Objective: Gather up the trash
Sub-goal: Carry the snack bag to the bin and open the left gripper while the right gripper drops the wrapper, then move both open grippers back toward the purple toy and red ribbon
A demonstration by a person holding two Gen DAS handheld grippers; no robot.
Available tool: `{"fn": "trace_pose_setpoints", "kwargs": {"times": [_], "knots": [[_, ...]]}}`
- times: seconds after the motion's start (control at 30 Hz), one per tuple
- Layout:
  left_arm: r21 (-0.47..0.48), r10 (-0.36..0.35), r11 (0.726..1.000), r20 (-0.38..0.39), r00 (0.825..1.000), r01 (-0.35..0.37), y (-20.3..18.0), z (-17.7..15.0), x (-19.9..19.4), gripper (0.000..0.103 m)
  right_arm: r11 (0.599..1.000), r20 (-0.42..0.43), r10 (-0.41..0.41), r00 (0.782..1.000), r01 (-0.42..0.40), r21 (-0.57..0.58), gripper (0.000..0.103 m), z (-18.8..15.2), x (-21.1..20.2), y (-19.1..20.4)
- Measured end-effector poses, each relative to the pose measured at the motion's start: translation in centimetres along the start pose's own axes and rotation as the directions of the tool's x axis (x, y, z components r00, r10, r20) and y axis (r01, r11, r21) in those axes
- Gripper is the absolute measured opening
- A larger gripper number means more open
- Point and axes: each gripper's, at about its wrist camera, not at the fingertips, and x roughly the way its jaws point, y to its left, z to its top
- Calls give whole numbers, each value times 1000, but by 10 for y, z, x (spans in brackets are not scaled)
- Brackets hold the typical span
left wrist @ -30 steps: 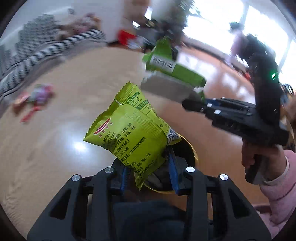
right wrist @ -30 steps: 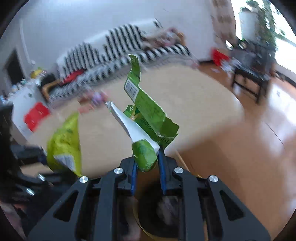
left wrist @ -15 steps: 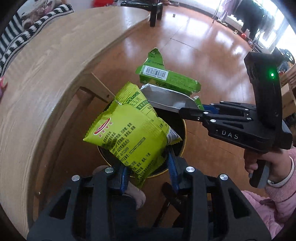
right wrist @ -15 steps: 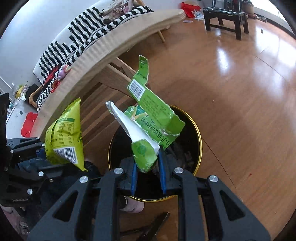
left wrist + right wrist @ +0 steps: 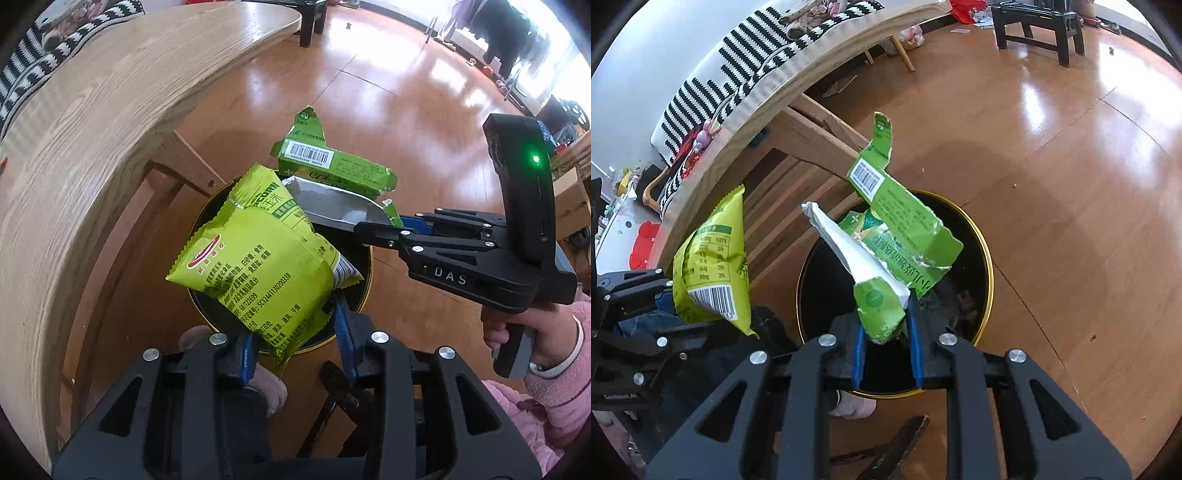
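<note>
My left gripper [image 5: 295, 343] is shut on a yellow-green snack bag [image 5: 255, 266], held puffed and tilted above a black trash bin with a gold rim [image 5: 369, 269]. The right gripper [image 5: 886, 343] is shut on a torn green carton with a white inside [image 5: 890, 236], also hanging over the bin [image 5: 988, 266]. In the left wrist view the right gripper [image 5: 373, 223] comes in from the right, a hand in a pink sleeve [image 5: 554, 350] on its handle. The snack bag [image 5: 713, 266] and the left gripper [image 5: 665, 314] show at the left of the right wrist view.
A curved wooden table [image 5: 92, 122] stands just left of the bin, its legs [image 5: 809, 147] close by the rim. A foot in a pink slipper [image 5: 853, 406] is beside the bin. A black-and-white striped sofa [image 5: 746, 62] and a dark stool [image 5: 1038, 22] stand farther off on the wooden floor.
Both grippers swung down from the tabletop to above the bin, each keeping its piece of trash. Over the last half second they hardly moved.
</note>
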Motion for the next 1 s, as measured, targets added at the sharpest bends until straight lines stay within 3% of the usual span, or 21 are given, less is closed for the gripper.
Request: {"fn": "trace_pose_setpoints", "kwargs": {"times": [0.2,0.27,0.3,0.33,0.37,0.4,0.5,0.6,0.77,0.8,1.0], "knots": [[-2,2,1000,9,1000,-2,4,-2,0,35,1000,-4,7,1000,-7,-5,20,1,1,1],[-11,14,1000,16,1000,-14,2,-2,-2,40,1000,3,20,1000,-20,0,23,1,1,2],[-26,28,999,25,999,-27,5,-2,-3,45,999,16,35,999,-35,6,39,2,0,1],[-44,44,998,33,998,-42,7,-2,-7,67,999,25,39,999,-40,11,52,3,-1,-1],[-62,70,996,50,996,-67,10,-2,-11,91,999,47,40,998,-41,22,80,5,-5,-2],[-75,97,993,80,992,-91,13,-3,-20,94,999,67,37,997,-39,31,85,6,-9,-3],[-56,103,994,127,987,-96,21,-7,-46,94,997,127,48,991,-55,52,85,14,-24,-8],[-89,171,984,196,966,-156,42,-14,-78,95,998,192,24,981,-34,52,88,24,-42,-3],[-267,314,929,208,926,-255,120,-38,-119,96,992,251,-2,968,33,-120,96,52,-55,49],[-316,358,904,191,914,-288,142,-48,-124,96,984,250,-1,968,45,-169,96,59,-53,65],[-482,449,805,116,886,-346,240,-85,-137,96,943,214,-11,977,81,-324,96,97,-19,143]]}}
